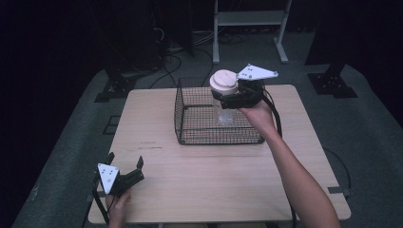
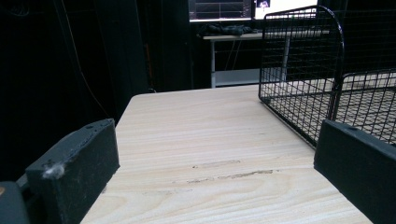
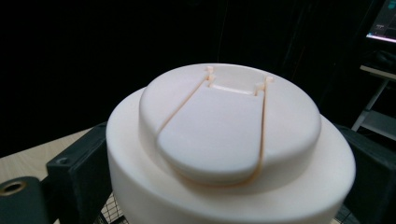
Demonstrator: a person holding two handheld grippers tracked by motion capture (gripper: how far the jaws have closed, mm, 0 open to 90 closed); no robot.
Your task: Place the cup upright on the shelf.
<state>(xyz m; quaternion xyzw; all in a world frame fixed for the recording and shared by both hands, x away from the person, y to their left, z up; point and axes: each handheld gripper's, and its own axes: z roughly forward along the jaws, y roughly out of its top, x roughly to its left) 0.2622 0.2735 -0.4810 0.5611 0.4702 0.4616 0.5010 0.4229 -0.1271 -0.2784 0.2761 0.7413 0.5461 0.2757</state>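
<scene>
R tool (image 1: 231, 99) is clamped on a clear jar (image 1: 226, 113) w/ a cream lid (image 1: 224, 81), jaws gripping just under the lid, one each side; in the right gripper view the lid (image 3: 229, 149) sits between the two black jaws, flip-tab on top facing the camera. The grey three-cornered plate (image 1: 256, 72) rides on top of the tool, cable trailing back along the person's right hand (image 1: 259, 114) and forearm. Jar is upright, held over the black wire basket (image 1: 199, 135), toward its far right part; its clear body shows inside the basket's outline, but can't tell from the high view whether the base touches the mesh floor or hangs just above. Basket sits mid-bench, toward the far side of the light wood bench (image 1: 214, 180). L tool (image 1: 126, 165) is at the near-left corner of the bench, well apart from the basket, jaws spread wide w/ nothing between them, held by the left hand (image 1: 118, 204); in the left gripper view its two black jaws frame bare wood w/ a few scuff marks, basket (image 2: 303, 70) at right just past the right-hand jaw. Beyond the bench: dark room, grey floor, a white metal stand (image 1: 249, 23) and loose cables.
</scene>
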